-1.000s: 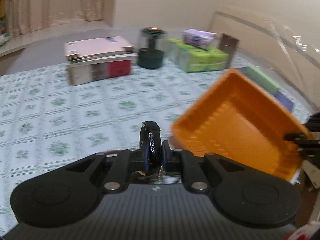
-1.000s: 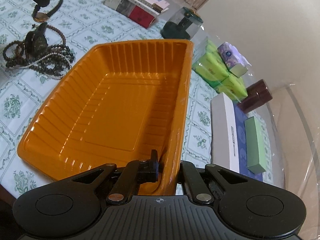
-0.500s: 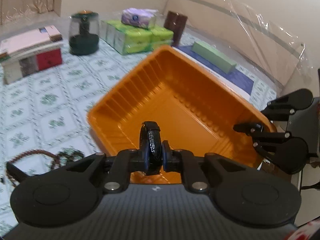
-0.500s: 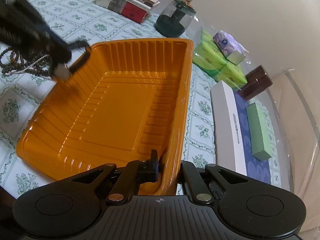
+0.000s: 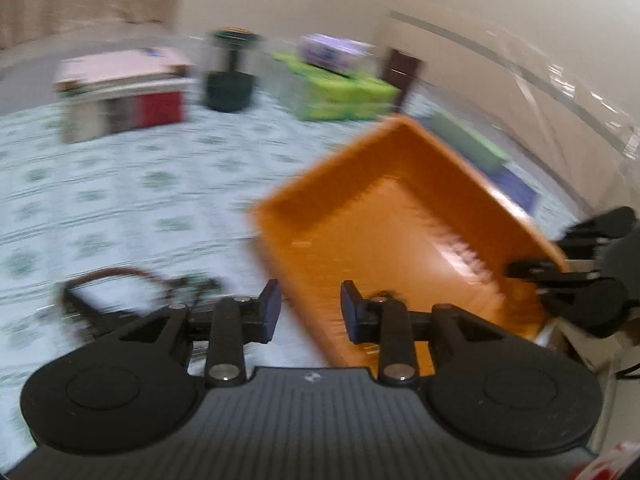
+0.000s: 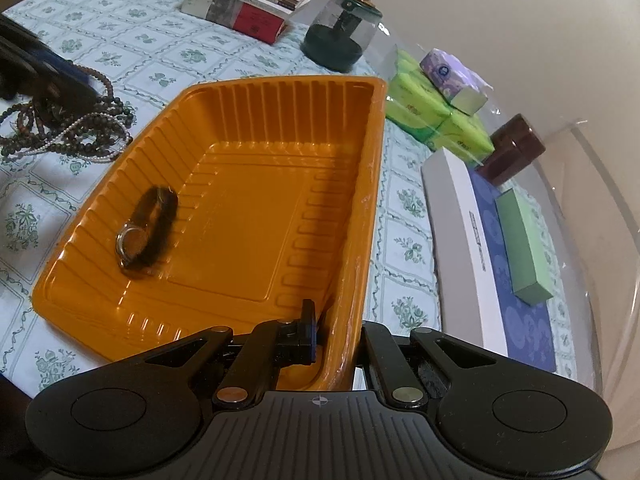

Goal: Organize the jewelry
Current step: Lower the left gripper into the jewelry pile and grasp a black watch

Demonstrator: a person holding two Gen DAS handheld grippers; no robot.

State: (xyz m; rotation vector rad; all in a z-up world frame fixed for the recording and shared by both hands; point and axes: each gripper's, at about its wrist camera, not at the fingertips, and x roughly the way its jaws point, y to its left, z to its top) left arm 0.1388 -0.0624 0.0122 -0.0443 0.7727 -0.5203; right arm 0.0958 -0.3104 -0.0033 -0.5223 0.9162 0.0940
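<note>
Two tools work at one orange tray (image 6: 256, 184) on the patterned counter (image 6: 168, 56). Nearest, the right tool (image 6: 336, 336) is clenched on the tray's near right wall, one finger inside and one outside. Inside the tray, toward its left side, a dark-strapped watch (image 6: 146, 232) lies on the ribbed floor. The left tool (image 5: 307, 312) has just been opening, and its jaws now stand apart with nothing between them; its view is smeared with blur. Left of the tray, a tangle of beaded necklaces (image 6: 76, 128) rests on the counter, with the left tool just over it in the right wrist view. Farther back stand stacked books (image 6: 244, 4), a dark jar (image 6: 340, 36) and green tissue packs (image 6: 436, 116).
</note>
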